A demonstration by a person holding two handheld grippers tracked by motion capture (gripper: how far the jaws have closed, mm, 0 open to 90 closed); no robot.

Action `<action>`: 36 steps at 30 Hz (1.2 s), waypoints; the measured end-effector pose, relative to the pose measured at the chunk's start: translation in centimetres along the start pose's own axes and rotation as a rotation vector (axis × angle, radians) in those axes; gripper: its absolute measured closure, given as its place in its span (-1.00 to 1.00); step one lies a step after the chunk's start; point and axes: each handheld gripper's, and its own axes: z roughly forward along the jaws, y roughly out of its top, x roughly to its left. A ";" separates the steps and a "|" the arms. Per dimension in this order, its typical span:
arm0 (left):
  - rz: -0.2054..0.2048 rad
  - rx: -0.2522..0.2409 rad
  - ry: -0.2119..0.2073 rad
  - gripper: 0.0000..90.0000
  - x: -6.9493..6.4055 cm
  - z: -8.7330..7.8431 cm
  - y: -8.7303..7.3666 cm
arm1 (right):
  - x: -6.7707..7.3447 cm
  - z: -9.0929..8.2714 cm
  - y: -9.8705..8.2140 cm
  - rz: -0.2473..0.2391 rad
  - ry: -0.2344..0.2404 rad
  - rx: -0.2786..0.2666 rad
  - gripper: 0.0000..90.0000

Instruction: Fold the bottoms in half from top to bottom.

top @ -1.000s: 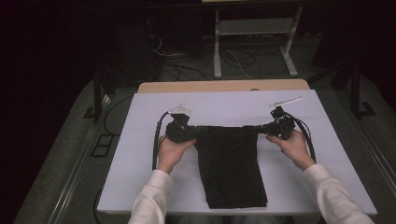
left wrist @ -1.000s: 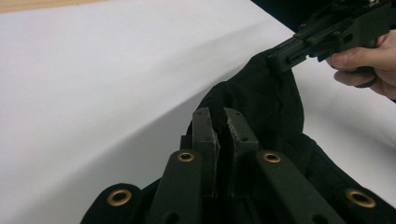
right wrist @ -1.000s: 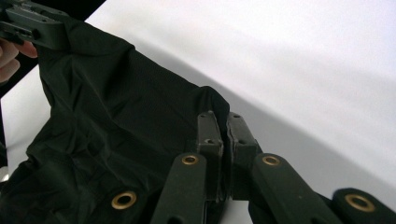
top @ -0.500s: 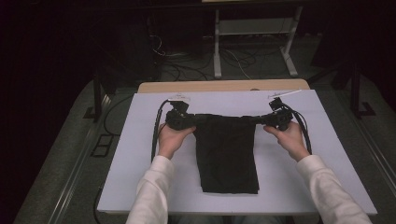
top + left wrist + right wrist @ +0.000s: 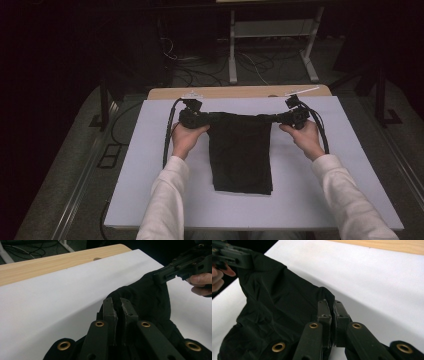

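While the white sheet (image 5: pixel 150 165) covers nearly the whole table (image 5: pixel 235 92) and leaves bare surface on every side, the black garment (image 5: pixel 241 155) lies down its middle with its long axis running from the far side toward the person. Its far edge is pulled taut crosswise between the two tools, and its near hem rests flat on the sheet, well short of the near edge. The cloth therefore hangs back toward the person from both grippers, so I judge that any fold or lay-down has to carry that held edge nearer along the same axis. Both hands are equally placed, one at each far corner. Open room is plenty: a wide strip to either side of the cloth and a narrower band beyond it before the wooden strip. The left gripper (image 5: pixel 192 118) has its jaws pressed together on the garment's left corner, as the left gripper view shows, and the right gripper (image 5: pixel 295 117) pinches the right corner likewise.
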 end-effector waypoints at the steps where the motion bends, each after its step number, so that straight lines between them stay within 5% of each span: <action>1: 0.001 0.001 0.001 0.85 0.2 0.1 0.1 | -0.1 0.1 0.1 -0.002 -0.003 -0.002 0.90; 12: 0.001 0.011 0.030 0.85 1.9 1.4 1.0 | -0.6 1.5 1.6 -0.005 -0.056 0.014 0.90; 25: 0.000 0.012 0.051 0.78 2.6 1.8 0.8 | -1.6 2.8 1.7 0.031 -0.030 -0.032 0.85; 29: 0.020 0.032 0.051 0.58 2.4 2.0 0.5 | -1.5 2.8 1.4 0.015 -0.013 -0.056 0.75; 36: -0.025 0.012 0.054 -0.02 2.1 1.8 0.1 | -1.3 2.7 0.5 -0.018 -0.060 -0.072 0.16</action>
